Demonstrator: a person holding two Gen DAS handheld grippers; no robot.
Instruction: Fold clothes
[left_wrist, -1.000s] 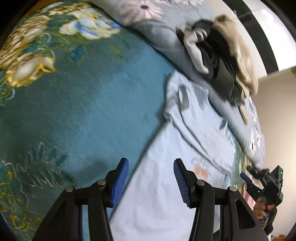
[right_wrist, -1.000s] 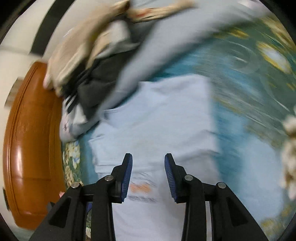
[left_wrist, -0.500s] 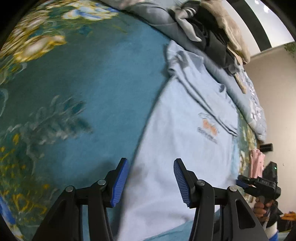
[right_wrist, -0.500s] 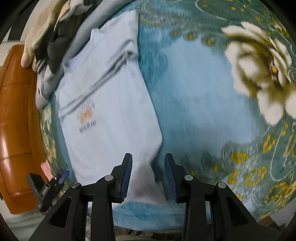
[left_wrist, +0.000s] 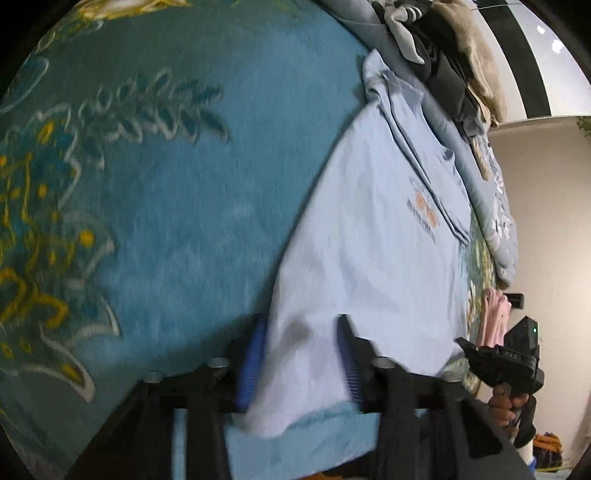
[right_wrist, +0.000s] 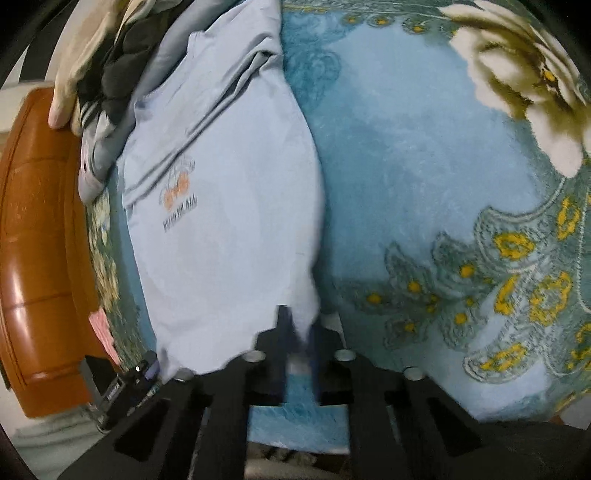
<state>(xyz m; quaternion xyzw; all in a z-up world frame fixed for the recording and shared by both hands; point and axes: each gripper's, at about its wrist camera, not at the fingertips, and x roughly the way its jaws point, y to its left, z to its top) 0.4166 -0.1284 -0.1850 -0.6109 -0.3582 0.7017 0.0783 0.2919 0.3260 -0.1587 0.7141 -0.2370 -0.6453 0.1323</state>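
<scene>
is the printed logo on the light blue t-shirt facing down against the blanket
No, the orange and dark logo shows face up on the light blue t-shirt in the right wrist view.

Your left gripper (left_wrist: 301, 365) is smeared by motion, so you cannot see whether its pads (left_wrist: 251, 363) press the pale blue shirt (left_wrist: 369, 258). The shirt's near hem drops behind both grippers. The chest print (right_wrist: 179, 201) is too blurred to read. The far clothes pile (left_wrist: 443, 55) is cut off at the edge.

Open teal blanket (left_wrist: 184, 221) beside the shirt (left_wrist: 362, 258); clothes heap (left_wrist: 443, 62) beyond its collar.
</scene>
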